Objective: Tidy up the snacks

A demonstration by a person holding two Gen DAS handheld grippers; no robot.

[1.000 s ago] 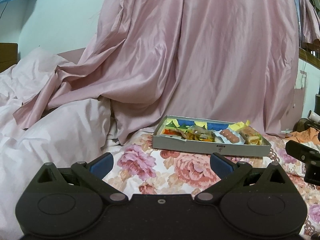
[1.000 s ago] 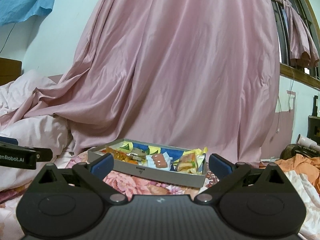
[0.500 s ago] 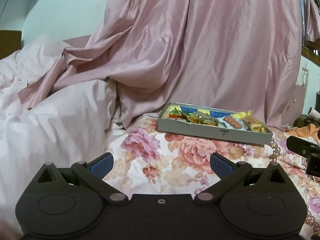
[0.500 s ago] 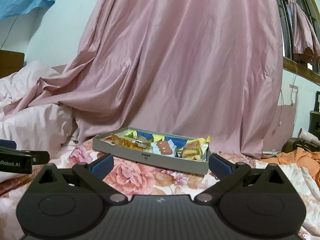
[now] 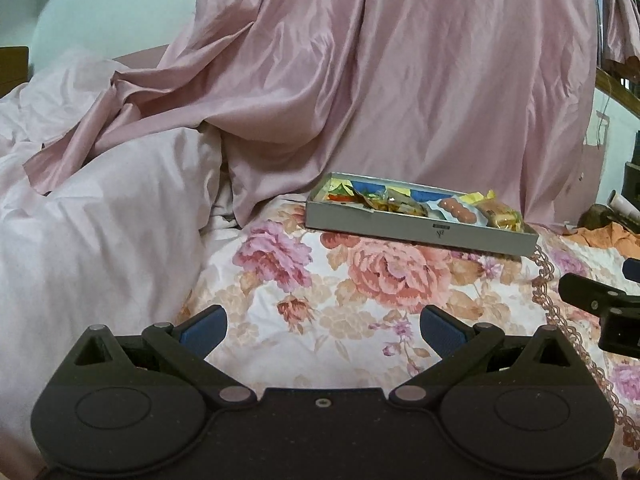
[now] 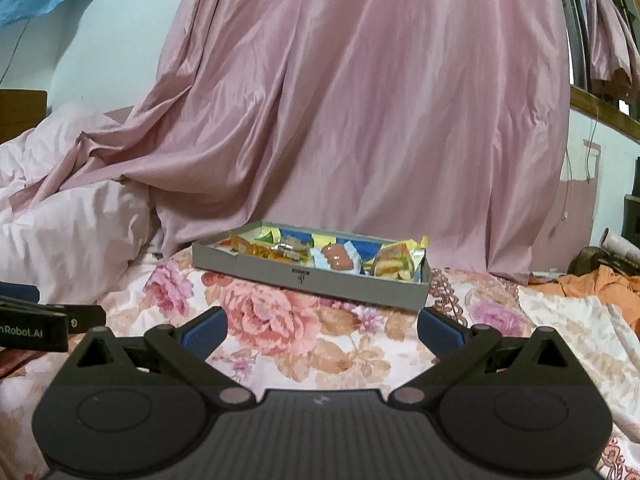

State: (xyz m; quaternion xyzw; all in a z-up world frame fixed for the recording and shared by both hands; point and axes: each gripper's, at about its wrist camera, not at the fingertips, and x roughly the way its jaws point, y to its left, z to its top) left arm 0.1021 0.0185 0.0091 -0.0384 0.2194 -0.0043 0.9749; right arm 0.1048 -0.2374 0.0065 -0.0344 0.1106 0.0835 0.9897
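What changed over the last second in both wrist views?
Both claws, left and right, drew back from the snack box, which looks smaller and farther off now. Nothing was picked up or released. Both claws stayed open and empty; the box stayed on the floral bedspread.

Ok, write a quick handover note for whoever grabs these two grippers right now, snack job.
Left hand-held gripper: open, empty, above the floral sheet.
Right hand-held gripper: open, empty, facing the tray.
Tray sits on the sheet in front of the pink curtain, well ahead of both grippers; wrapped snacks lie inside it.
Done: nothing gripped; no snacks visible outside the tray.
Left: approach the tray and sort the snacks; how far they are sorted I cannot tell.
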